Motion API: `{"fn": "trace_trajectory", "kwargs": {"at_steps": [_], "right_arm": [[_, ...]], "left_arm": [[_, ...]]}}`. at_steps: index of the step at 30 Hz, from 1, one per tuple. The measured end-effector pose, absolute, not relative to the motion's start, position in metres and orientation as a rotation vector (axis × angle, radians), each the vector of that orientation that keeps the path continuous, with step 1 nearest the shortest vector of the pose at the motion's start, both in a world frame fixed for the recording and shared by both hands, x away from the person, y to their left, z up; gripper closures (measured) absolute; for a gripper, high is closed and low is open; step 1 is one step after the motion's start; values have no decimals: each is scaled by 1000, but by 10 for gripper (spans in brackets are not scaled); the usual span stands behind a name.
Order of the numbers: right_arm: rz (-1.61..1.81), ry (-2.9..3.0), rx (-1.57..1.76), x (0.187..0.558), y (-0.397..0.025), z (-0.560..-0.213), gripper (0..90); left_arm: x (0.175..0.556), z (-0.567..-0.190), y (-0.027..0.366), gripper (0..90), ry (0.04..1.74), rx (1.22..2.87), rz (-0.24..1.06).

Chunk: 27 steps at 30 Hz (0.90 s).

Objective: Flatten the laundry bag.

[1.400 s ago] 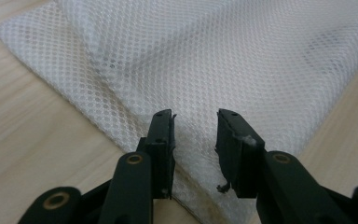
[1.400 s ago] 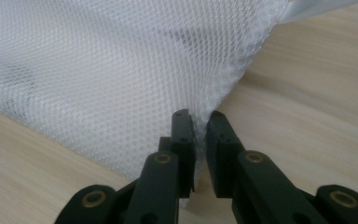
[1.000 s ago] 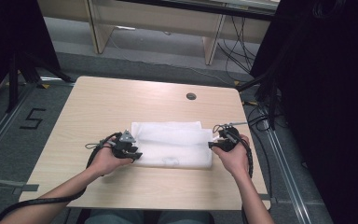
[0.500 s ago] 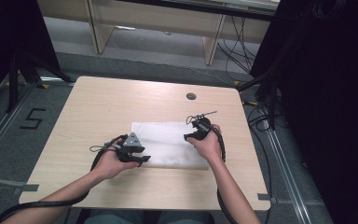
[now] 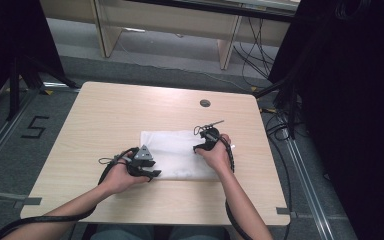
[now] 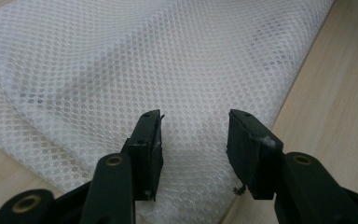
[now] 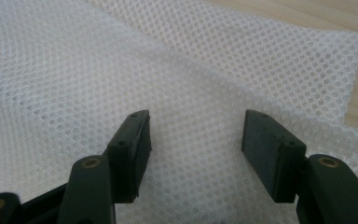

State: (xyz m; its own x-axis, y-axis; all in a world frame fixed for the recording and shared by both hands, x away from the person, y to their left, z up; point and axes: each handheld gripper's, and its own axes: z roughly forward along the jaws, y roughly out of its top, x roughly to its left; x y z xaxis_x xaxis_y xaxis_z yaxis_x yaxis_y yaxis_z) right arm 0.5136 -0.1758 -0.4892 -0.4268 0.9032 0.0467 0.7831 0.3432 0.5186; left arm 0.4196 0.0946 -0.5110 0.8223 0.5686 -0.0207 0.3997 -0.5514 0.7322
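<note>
A white mesh cloth (image 5: 177,155) lies folded flat in the middle of the wooden table (image 5: 110,115). My left gripper (image 5: 152,174) sits at the cloth's near left corner, jaws open over the mesh (image 6: 121,70) with nothing between them. My right gripper (image 5: 199,148) rests over the cloth's right part, also open, its jaws hovering just above the mesh (image 7: 191,93). In the right gripper view an upper layer's edge crosses over a lower layer of the cloth (image 7: 279,51).
A round grommet hole (image 5: 205,103) sits near the table's far edge. Cables (image 5: 275,125) hang off the right side. Bare wood surrounds the cloth on all sides; the floor beside the table bears a "5" marking (image 5: 35,127).
My right gripper has moved left from the cloth's right edge onto its middle right, and the cloth's right part now lies folded narrower. My left gripper has shifted slightly right.
</note>
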Motion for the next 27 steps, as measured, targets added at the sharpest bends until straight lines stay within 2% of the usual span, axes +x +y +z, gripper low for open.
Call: {"fn": "trace_trajectory", "kwargs": {"at_steps": [7, 8, 10, 11, 13, 14, 16, 17, 20, 27], "right_arm": [[646, 2367, 1473, 512, -172, -489, 507], [650, 2374, 1446, 512, -171, -489, 573], [634, 2395, 1422, 511, -168, -488, 607], [626, 2410, 1405, 512, -166, -487, 686], [617, 2432, 1395, 511, -163, -486, 723], [619, 2440, 1389, 511, -162, -486, 774], [607, 2452, 1372, 510, -160, -486, 796], [606, 2455, 1376, 510, -159, -486, 840], [602, 2452, 1360, 510, -157, -486, 888], [572, 2456, 1352, 510, -154, -485, 900]], "left_arm": [[420, -512, 94, 545, 713, 2225, 279], [419, -512, 94, 545, 714, 2224, 278], [419, -512, 94, 545, 714, 2226, 283], [419, -513, 94, 545, 712, 2224, 283], [419, -513, 94, 545, 712, 2222, 286], [419, -513, 94, 545, 711, 2221, 286], [419, -513, 94, 545, 706, 2227, 289], [419, -513, 94, 546, 707, 2225, 289], [419, -514, 94, 546, 706, 2223, 289], [419, -514, 94, 547, 707, 2220, 289]]}}
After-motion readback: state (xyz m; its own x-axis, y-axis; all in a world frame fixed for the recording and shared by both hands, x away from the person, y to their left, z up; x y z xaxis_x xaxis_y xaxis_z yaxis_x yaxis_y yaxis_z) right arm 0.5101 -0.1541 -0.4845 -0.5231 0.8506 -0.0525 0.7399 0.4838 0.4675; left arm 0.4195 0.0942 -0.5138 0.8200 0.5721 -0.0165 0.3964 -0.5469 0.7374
